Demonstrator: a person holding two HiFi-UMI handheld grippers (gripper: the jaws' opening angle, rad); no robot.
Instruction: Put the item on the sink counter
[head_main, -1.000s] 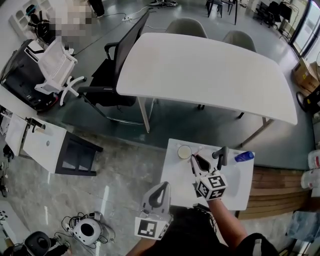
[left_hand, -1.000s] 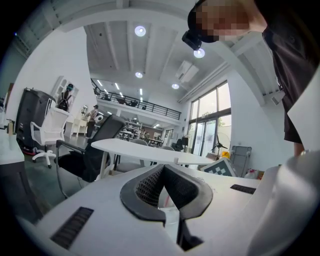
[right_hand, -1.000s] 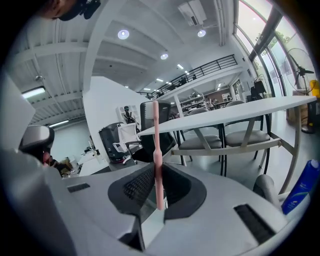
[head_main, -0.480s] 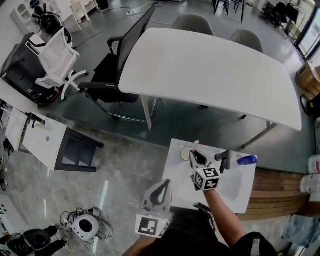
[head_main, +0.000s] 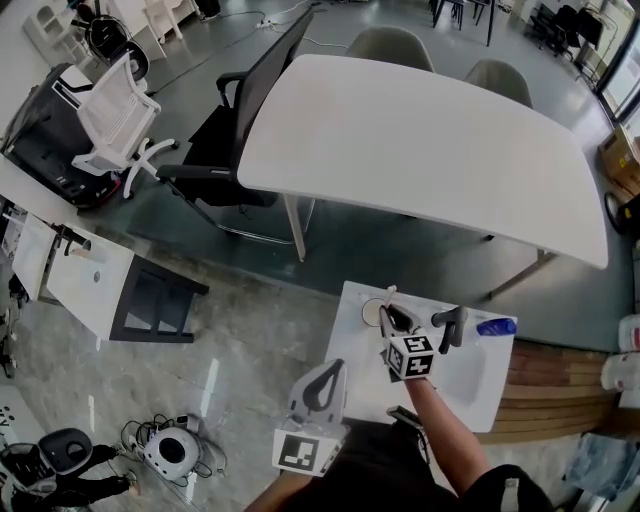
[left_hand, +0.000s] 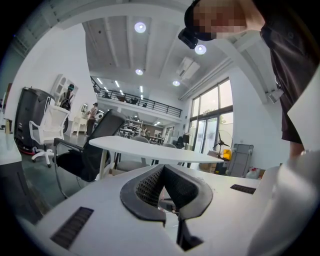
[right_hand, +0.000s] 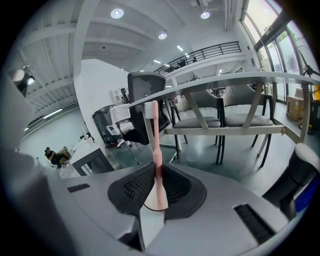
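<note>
— Over the sink counter (head_main: 352, 362), what's the right claw (head_main: 392, 318) holding?
— A pink toothbrush (right_hand: 155, 150), upright, pinched by its handle above the cup (head_main: 371, 312). The left claw (left_hand: 162, 182) is pressed together, empty, beside the counter.

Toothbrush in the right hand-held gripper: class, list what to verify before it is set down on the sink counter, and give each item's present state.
1. Toothbrush clamped between the jaws of the right hand-held gripper: ok.
2. Toothbrush upright, bristles up: ok.
3. Bare surface on the sink counter beside the cup: ok.
4. Toothbrush clear of the cup: cannot tell.
5. Left hand-held gripper shut, empty: ok.
</note>
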